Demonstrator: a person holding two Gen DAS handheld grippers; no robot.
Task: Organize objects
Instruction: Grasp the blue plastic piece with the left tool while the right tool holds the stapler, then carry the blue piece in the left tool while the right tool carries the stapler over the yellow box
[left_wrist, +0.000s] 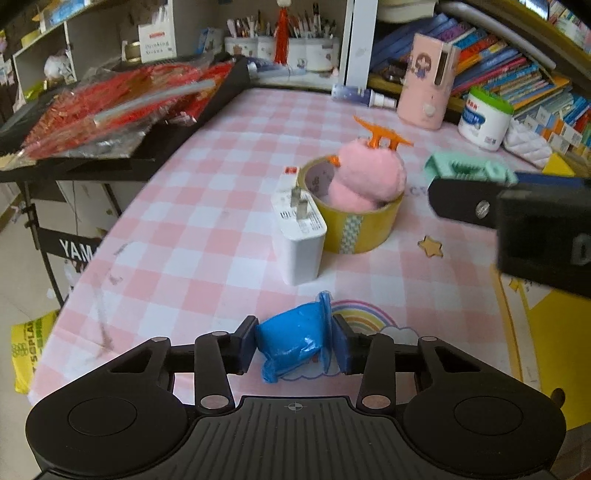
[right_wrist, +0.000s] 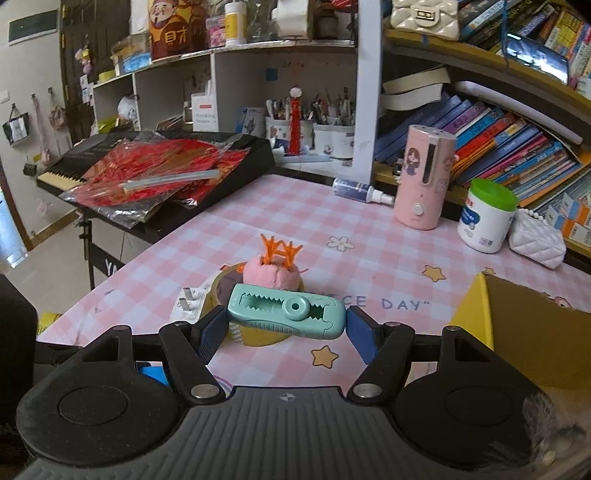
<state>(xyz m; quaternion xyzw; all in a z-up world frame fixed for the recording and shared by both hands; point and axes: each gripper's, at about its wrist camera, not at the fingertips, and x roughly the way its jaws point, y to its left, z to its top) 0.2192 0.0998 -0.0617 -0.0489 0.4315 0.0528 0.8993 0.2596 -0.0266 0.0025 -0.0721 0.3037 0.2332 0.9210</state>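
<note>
Blue wrapped cup (left_wrist: 291, 338), a small foil-sealed thing, sits low on the pink checked tablecloth (left_wrist: 207, 206) right between the pads of the left gripper (left_wrist: 293, 343); jaws drawn in narrow and both pads look to be touching its sides, so it reads as gripped, though whether it's off the table yet can't be told. Right gripper (right_wrist: 286, 321) is clamped at mid-width on the mint green clip (right_wrist: 286, 312), held lengthwise across the pads and clear above the table. The left view shows that same gripper hanging out over the table's right side. Yellow cardboard box (right_wrist: 476, 314) stands open at the right edge, close to the right hand; likely the drop point, but that's a guess from the task. Still loose mid-table: white charger (left_wrist: 299, 240) on its side, touching the yellow tape roll (left_wrist: 360, 229), with the pink plush ball (left_wrist: 365, 177) stuffed in the roll's core and an orange plastic piece (left_wrist: 380, 136) on top. Step in hand: both hands loaded, pick done on the right, just closing out on the left. Next move needs the right to swing over the box and release inside the walls, then the left to lift straight and follow. Risk: cup's wrap is slick and soft, may squash or slip.
</note>
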